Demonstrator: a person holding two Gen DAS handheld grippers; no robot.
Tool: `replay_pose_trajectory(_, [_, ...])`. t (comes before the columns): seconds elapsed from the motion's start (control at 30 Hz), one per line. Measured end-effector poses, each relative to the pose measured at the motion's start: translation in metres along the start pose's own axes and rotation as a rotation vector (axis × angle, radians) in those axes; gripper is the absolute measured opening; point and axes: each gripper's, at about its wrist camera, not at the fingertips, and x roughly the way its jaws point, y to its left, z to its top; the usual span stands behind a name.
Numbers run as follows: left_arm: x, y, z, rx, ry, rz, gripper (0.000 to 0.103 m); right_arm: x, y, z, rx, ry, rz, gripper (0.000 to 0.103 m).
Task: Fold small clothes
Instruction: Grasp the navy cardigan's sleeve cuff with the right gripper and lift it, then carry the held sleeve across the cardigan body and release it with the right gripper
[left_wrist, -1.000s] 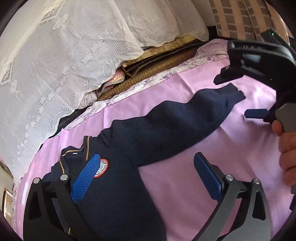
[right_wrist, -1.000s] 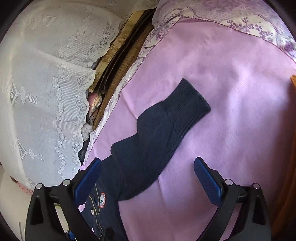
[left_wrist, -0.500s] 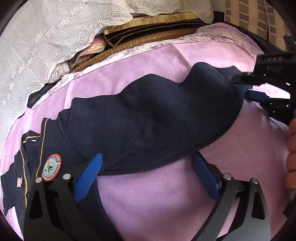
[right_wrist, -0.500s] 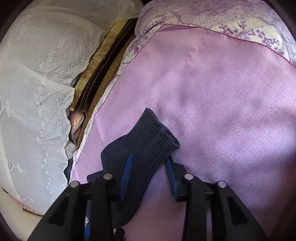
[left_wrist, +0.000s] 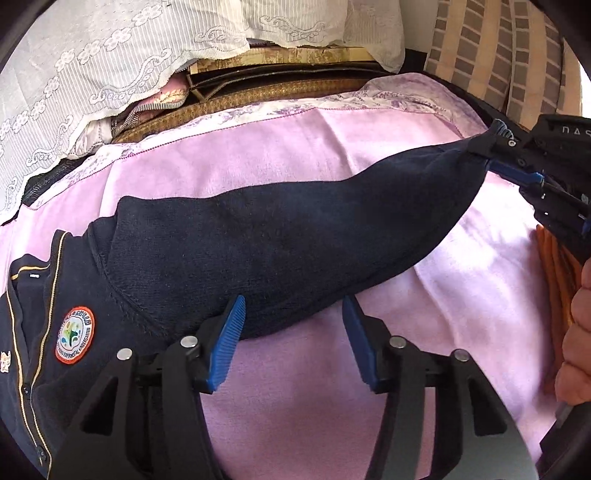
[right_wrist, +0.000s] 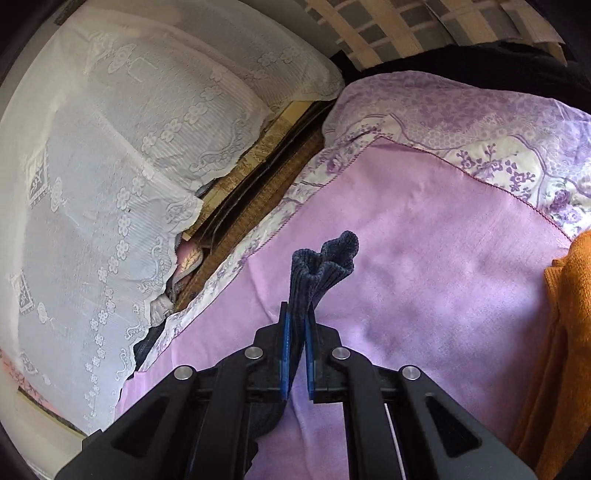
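A small navy knit cardigan (left_wrist: 92, 288) with a round badge (left_wrist: 75, 335) lies on a pink sheet (left_wrist: 295, 155). Its sleeve (left_wrist: 280, 236) stretches right, lifted at the cuff. My right gripper (right_wrist: 299, 317) is shut on the ribbed cuff (right_wrist: 325, 258), which sticks up past the blue pads; it also shows at the right of the left wrist view (left_wrist: 506, 158). My left gripper (left_wrist: 293, 321) is partly closed, its jaws either side of the sleeve's lower edge near the armpit, with a gap between the pads.
White lace cloth (right_wrist: 110, 147) covers things behind the sheet, with stacked mats (left_wrist: 258, 88) under it. An orange knit garment (right_wrist: 565, 332) lies at the right. The sheet has a purple floral border (right_wrist: 480, 147). A hand (left_wrist: 580, 332) holds the right gripper.
My right gripper closed on the cuff and lifted it off the sheet. My left gripper moved in to the sleeve's lower edge and its jaws narrowed.
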Motion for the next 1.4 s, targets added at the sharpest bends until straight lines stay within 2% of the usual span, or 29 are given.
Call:
replay_pose_trajectory(0.1, [-0.019,0.003,0.002,-0.015,-0.073,-0.009,0.073,-0.013,0.033,-0.006,-0.13,-0.005,0.05,0.007])
replay_pose_trajectory(0.23, [-0.041,0.034,0.014,-0.149,-0.09,-0.157,0.075,-0.023,0.077,-0.024,-0.255,0.024,0.126,0.007])
replay_pose_trajectory(0.3, [-0.046,0.055,0.02,-0.228,-0.08,-0.199,0.075,-0.026,0.095,-0.034,-0.306,0.04,0.15,0.007])
replay_pose_trajectory(0.43, [-0.051,0.098,0.027,-0.363,-0.055,-0.199,0.075,-0.03,0.13,-0.054,-0.407,0.045,0.171,0.007])
replay_pose_trajectory(0.53, [-0.053,0.119,0.028,-0.39,-0.032,-0.2,0.075,-0.026,0.156,-0.071,-0.452,0.079,0.197,0.007])
replay_pose_trajectory(0.7, [-0.075,0.153,0.022,-0.364,-0.063,-0.109,0.074,-0.016,0.206,-0.098,-0.526,0.11,0.227,0.007])
replay_pose_trajectory(0.97, [-0.124,0.235,-0.001,-0.399,-0.141,0.054,0.074,0.007,0.303,-0.153,-0.654,0.187,0.306,0.007])
replay_pose_trajectory(1.1, [-0.135,0.28,-0.023,-0.45,-0.152,0.095,0.074,0.02,0.339,-0.189,-0.709,0.227,0.327,0.007])
replay_pose_trajectory(1.27, [-0.132,0.325,-0.054,-0.506,-0.123,0.151,0.075,0.046,0.361,-0.232,-0.747,0.301,0.324,0.007])
replay_pose_trajectory(1.4, [-0.112,0.345,-0.075,-0.518,-0.066,0.243,0.075,0.073,0.359,-0.26,-0.747,0.369,0.286,0.007])
